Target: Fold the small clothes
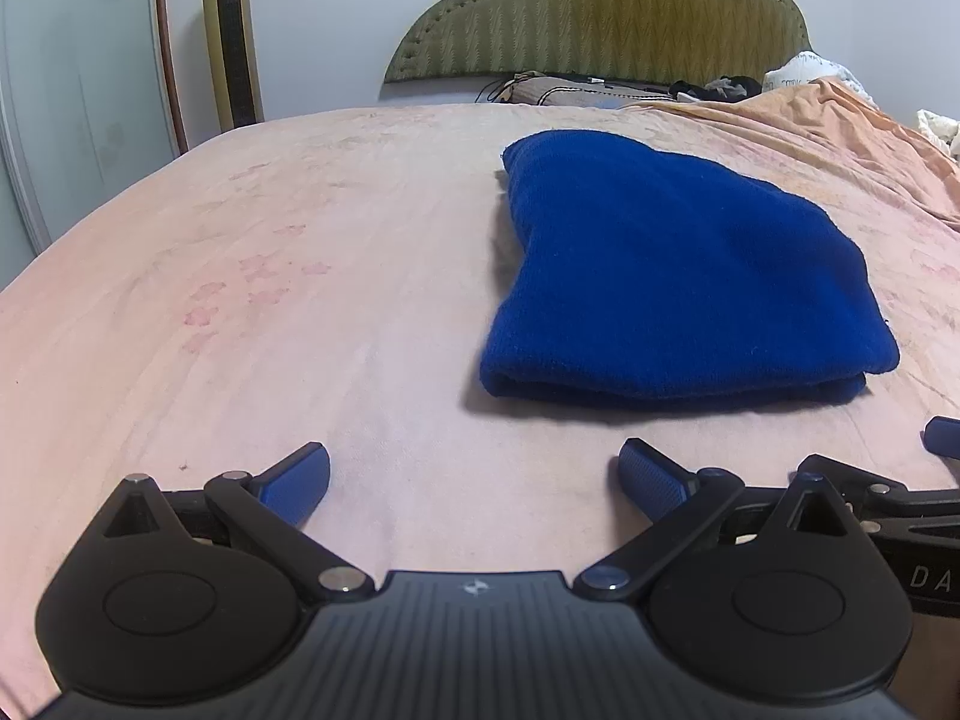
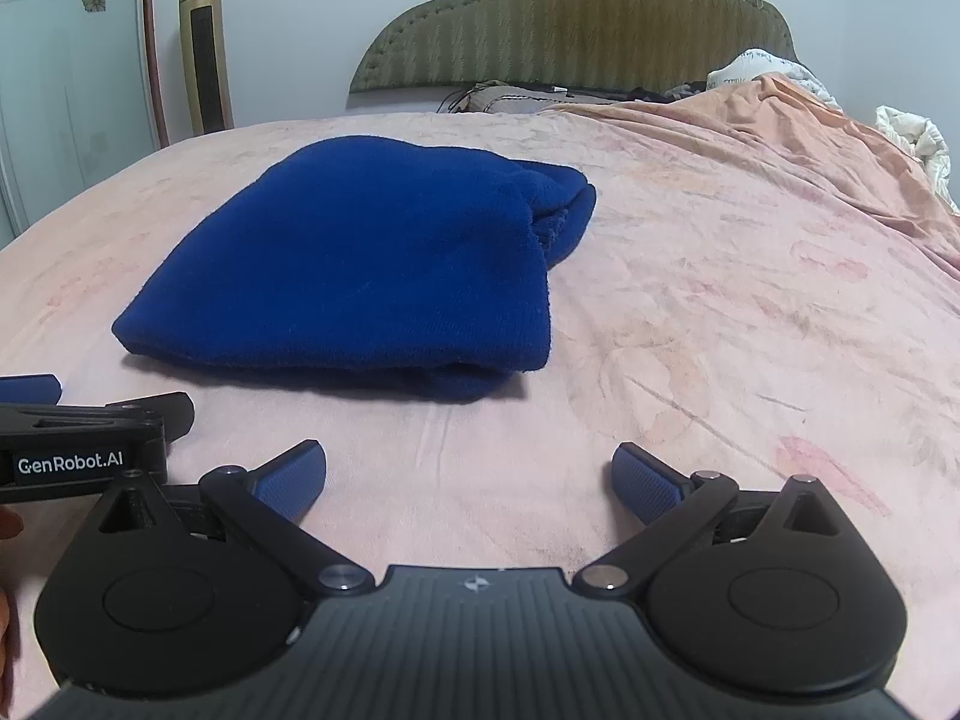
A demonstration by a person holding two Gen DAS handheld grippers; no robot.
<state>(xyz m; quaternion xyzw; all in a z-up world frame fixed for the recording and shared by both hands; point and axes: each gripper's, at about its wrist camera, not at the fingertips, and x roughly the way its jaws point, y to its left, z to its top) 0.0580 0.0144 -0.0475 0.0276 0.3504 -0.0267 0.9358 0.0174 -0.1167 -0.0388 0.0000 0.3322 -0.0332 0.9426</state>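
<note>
So we've got the blue knit garment (image 1: 672, 276) lying flat on the pink bedsheet (image 1: 270, 300), already doubled over by the look of the stacked layers along its near edge. It sits ahead of both grippers, between them: off to the right for our left gripper (image 1: 474, 480), off to the left for our right gripper (image 2: 468, 480). Both are spread wide, holding nothing, just short of the near edge. The long axis seems to run away from us toward the headboard (image 1: 600, 12), though the fisheye bends things. Neither hand looks clearly nearer.
</note>
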